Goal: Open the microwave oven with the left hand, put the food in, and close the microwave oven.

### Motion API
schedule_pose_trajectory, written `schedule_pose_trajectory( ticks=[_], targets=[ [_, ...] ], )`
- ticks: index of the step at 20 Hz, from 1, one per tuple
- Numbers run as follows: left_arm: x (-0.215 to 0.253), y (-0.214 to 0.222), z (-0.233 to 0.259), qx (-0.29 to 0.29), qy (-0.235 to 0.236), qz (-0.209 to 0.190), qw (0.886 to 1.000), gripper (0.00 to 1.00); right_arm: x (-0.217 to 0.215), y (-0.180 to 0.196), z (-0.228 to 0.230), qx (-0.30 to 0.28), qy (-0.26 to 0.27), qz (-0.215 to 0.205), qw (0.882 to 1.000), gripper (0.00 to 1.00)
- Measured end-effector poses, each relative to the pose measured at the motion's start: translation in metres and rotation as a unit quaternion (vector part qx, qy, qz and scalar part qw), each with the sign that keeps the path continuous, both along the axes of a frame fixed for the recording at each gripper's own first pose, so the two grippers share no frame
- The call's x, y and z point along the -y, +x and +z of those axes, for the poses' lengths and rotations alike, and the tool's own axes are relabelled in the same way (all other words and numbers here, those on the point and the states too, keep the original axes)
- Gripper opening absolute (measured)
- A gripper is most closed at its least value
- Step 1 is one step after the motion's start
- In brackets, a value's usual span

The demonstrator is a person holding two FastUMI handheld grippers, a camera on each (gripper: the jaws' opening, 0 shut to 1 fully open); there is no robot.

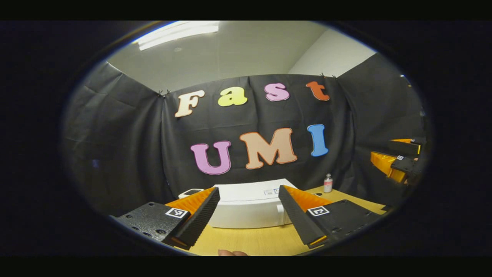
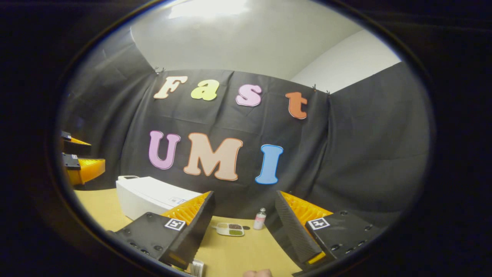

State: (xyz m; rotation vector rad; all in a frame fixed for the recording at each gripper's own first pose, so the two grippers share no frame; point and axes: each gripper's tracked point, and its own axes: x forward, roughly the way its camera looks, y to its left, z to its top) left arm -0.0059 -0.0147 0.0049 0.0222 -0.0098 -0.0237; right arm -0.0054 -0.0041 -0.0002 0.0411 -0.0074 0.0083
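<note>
Left gripper view: left gripper [image 1: 249, 213], jaws wide, faces the shut microwave [image 1: 250, 207]; right gripper [image 2: 244, 227], jaws wide, hovers above the food tray [image 2: 230, 229] on the desk [image 2: 246, 254].

The microwave oven [image 1: 246, 211] has a smooth, white, plastic-looking shell with a slight sheen. The worktop [image 1: 250, 240] looks like pale, matt wood. The left gripper [image 1: 249, 209] has ribbed, matt black jaws on orange plastic. The booth wall [image 2: 365, 154] is creased black cloth.

Microwave [image 2: 148, 198] on table [image 2: 238, 254], left of food tray [image 2: 230, 229]; bottle [image 2: 260, 219] just right of tray.
</note>
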Motion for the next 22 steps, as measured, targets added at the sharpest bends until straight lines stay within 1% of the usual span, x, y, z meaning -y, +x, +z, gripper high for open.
schedule_pose_trajectory(
  ticks=[1, 3, 4, 5, 11, 12, 13, 14, 15, 16, 17, 18, 21, 22],
  targets=[
    [0.0002, -0.0006, -0.0012, -0.002, -0.002, 0.001, 1.000, 1.00, -0.0001, 0.0000, -0.0008, 0.000, -0.003, 0.001, 1.000, 0.97],
    [0.0004, -0.0006, -0.0029, -0.004, -0.002, 0.002, 1.000, 0.94, -0.0013, 0.0003, -0.0004, 0.000, -0.005, 0.003, 1.000, 0.97],
    [-0.0003, -0.0019, -0.0028, -0.005, 0.000, 0.003, 1.000, 1.00, 0.0003, -0.0007, -0.0002, 0.000, -0.004, 0.003, 1.000, 0.97],
    [0.0000, -0.0023, -0.0034, -0.006, 0.000, 0.003, 1.000, 0.97, 0.0006, -0.0007, -0.0005, 0.000, -0.003, 0.003, 1.000, 0.97],
    [-0.0006, -0.0036, -0.0045, -0.009, 0.003, 0.008, 1.000, 0.98, 0.0038, 0.0006, -0.0015, 0.002, -0.001, 0.004, 1.000, 0.97],
    [-0.0011, -0.0039, -0.0032, -0.008, 0.004, 0.008, 1.000, 1.00, 0.0039, 0.0002, -0.0016, 0.002, -0.001, 0.004, 1.000, 0.97],
    [-0.0011, -0.0041, -0.0037, -0.007, 0.004, 0.008, 1.000, 1.00, 0.0033, 0.0008, -0.0017, 0.003, 0.000, 0.004, 1.000, 0.97],
    [-0.0014, -0.0032, -0.0038, -0.008, 0.005, 0.008, 1.000, 0.98, 0.0032, 0.0011, -0.0017, 0.003, 0.001, 0.004, 1.000, 0.97],
    [-0.0019, -0.0027, -0.0039, -0.008, 0.005, 0.009, 1.000, 1.00, 0.0027, 0.0019, -0.0015, 0.003, 0.001, 0.004, 1.000, 0.97],
    [-0.0022, -0.0017, -0.0037, -0.007, 0.005, 0.009, 1.000, 0.97, 0.0019, 0.0025, -0.0016, 0.003, 0.001, 0.005, 1.000, 0.97],
    [-0.0022, -0.0009, -0.0036, -0.008, 0.005, 0.009, 1.000, 0.98, 0.0010, 0.0030, -0.0012, 0.003, 0.000, 0.005, 1.000, 0.97],
    [-0.0023, 0.0002, -0.0040, -0.008, 0.004, 0.009, 1.000, 1.00, 0.0005, 0.0032, -0.0021, 0.004, 0.000, 0.006, 1.000, 0.97],
    [-0.0014, 0.0009, -0.0046, -0.008, 0.003, 0.009, 1.000, 1.00, 0.0002, 0.0060, -0.0010, 0.004, 0.000, 0.006, 1.000, 0.97],
    [-0.0008, 0.0016, -0.0051, -0.009, 0.003, 0.008, 1.000, 0.98, 0.0005, 0.0065, -0.0024, 0.004, 0.001, 0.007, 1.000, 0.97]
  ],
)
